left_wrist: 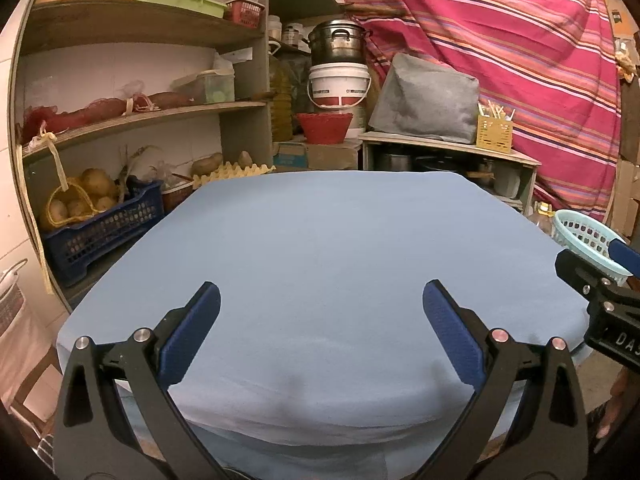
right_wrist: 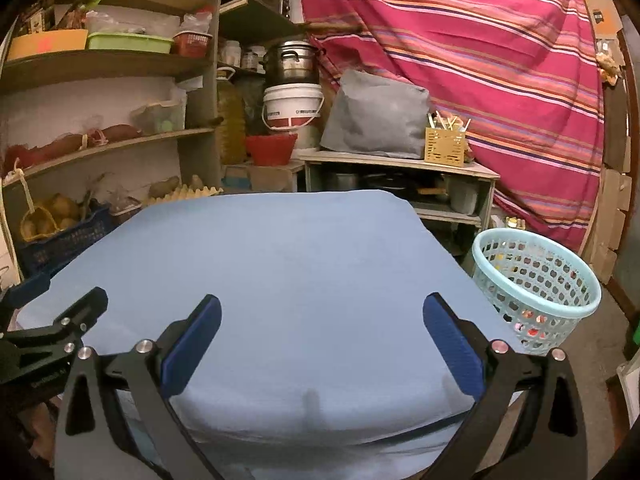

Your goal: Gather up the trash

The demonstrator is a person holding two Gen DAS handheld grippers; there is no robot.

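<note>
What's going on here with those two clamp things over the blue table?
A person is holding a two-finger gripper in each hand above a table covered with a light blue cloth. The left gripper and the right gripper are both open and hold nothing. No trash shows on the cloth. A pale blue basket stands on the floor at the table's right side, with some colourful bits visible through its holes. So the trash collecting looks finished or not yet begun.
</note>
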